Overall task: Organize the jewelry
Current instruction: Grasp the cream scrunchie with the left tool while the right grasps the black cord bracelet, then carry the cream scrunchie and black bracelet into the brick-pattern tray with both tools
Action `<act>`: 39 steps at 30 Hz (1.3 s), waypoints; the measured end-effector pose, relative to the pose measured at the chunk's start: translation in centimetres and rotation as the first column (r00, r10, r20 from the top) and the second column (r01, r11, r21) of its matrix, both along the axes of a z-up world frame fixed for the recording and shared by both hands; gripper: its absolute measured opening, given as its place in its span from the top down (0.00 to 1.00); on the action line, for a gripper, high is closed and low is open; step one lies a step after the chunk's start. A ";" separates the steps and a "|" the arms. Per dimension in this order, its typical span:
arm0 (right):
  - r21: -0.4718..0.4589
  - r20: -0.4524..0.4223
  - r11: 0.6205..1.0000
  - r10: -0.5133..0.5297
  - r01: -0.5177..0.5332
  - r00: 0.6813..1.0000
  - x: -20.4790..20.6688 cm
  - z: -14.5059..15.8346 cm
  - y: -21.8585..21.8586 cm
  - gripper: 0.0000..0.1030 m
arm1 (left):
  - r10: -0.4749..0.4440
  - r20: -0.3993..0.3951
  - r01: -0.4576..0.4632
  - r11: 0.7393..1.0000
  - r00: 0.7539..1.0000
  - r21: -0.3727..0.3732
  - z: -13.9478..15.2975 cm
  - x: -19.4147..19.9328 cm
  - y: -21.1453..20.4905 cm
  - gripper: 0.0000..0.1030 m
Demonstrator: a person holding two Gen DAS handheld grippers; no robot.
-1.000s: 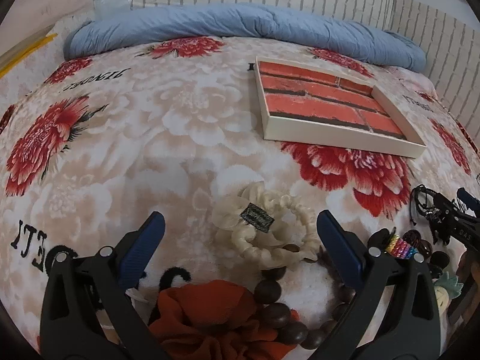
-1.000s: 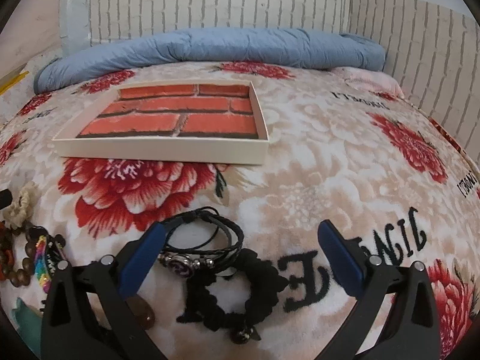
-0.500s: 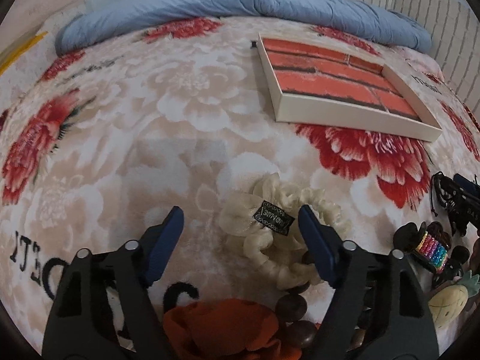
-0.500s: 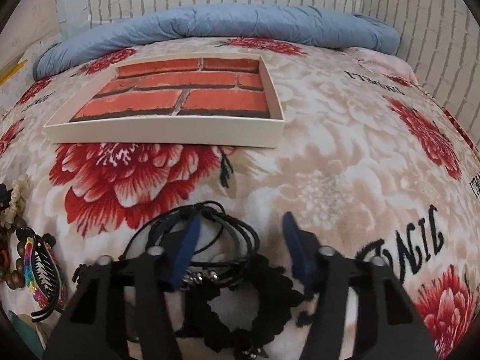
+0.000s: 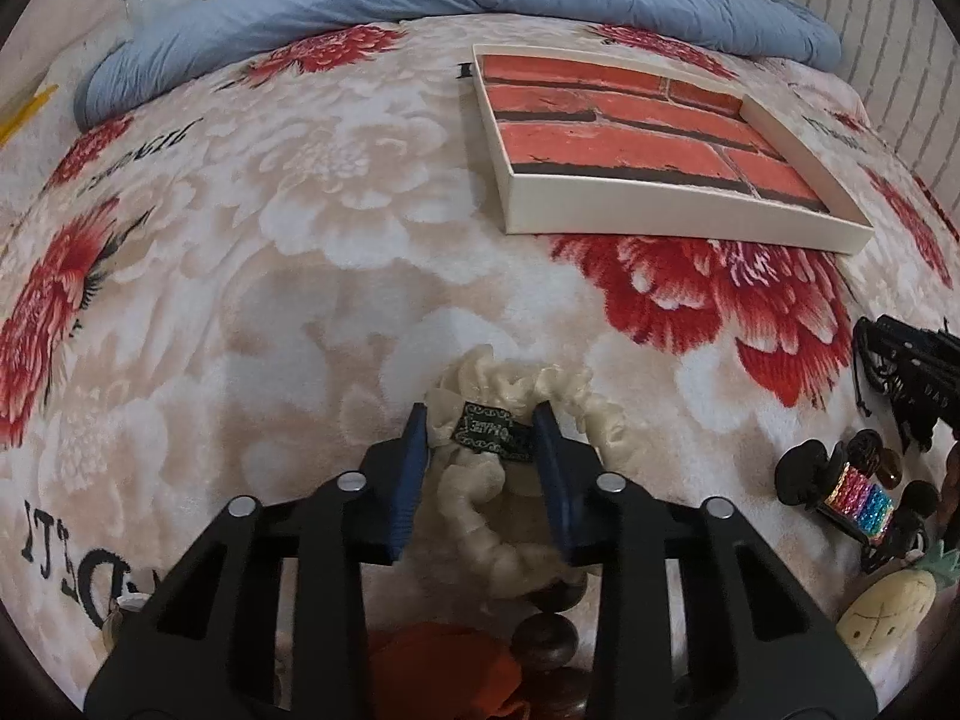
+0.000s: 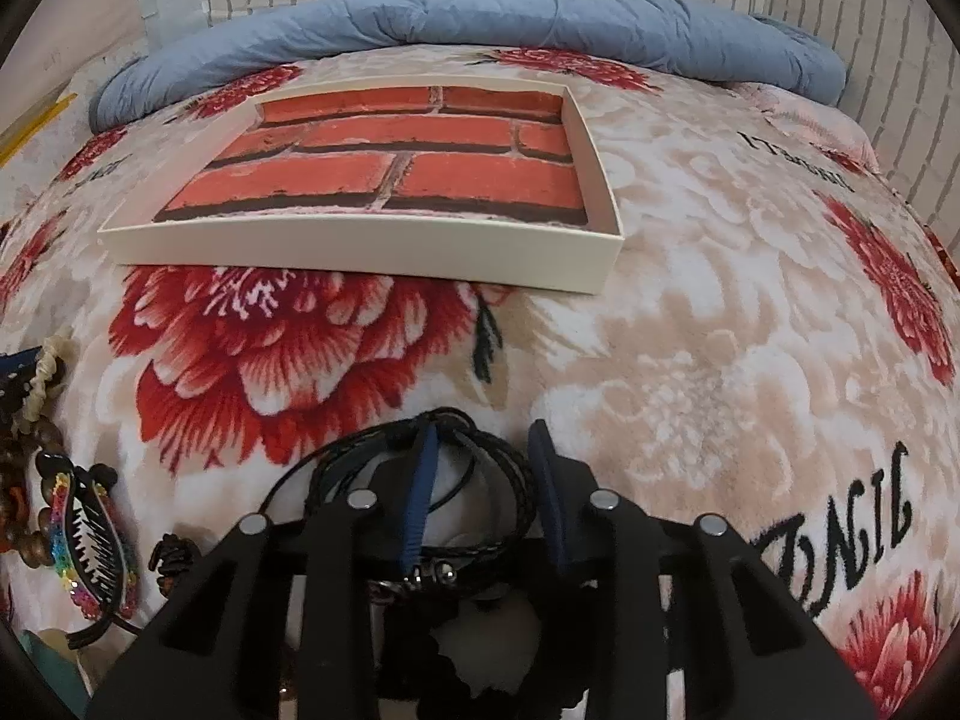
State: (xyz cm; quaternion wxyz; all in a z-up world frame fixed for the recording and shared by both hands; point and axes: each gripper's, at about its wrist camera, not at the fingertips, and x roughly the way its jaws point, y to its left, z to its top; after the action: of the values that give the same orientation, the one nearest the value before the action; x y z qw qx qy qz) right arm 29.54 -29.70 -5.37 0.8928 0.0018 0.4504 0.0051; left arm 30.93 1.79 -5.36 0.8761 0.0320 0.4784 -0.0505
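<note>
Floral bedspread, left gripper pinching cream scrunchie, angled downward

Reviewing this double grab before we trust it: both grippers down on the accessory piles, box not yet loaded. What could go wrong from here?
1. The left gripper, jaws just closing, pinches the cream scrunchie at its label; the scrunchie overlaps the brown bead bracelet, which may drag along.
2. The right gripper, also closing, has only part of the black cord bracelets between its pads; loose loops could slip or snag before reaching the box.
</note>
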 end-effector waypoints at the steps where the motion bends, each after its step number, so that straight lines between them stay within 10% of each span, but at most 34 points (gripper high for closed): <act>1: 0.006 0.003 1.000 0.001 -0.001 1.000 -0.1 0.1 -0.1 0.73 | 0.001 0.000 -0.001 1.000 1.000 0.002 0.0 0.0 -0.1 0.70; 5: 0.016 0.023 1.000 0.015 -0.015 1.000 -0.5 0.4 -0.2 0.92 | 0.003 0.010 -0.003 1.000 1.000 0.000 0.2 -0.1 -0.2 0.72; 22: 0.063 0.134 0.998 0.011 -0.020 0.991 -0.4 4.0 -0.9 0.93 | 0.024 0.121 -0.025 1.000 0.992 0.004 4.0 0.2 -0.5 0.73; 39: 0.074 0.241 0.997 0.018 -0.037 0.970 8.0 8.9 -0.6 0.94 | 0.001 0.174 0.001 1.000 0.985 -0.012 7.5 10.1 -5.8 0.73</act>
State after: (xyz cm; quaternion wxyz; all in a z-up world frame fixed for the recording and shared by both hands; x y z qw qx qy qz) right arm 37.59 -30.25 3.58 0.9398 0.0299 0.3386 0.0355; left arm 41.07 -3.98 2.17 0.9146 0.0311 0.3999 -0.0505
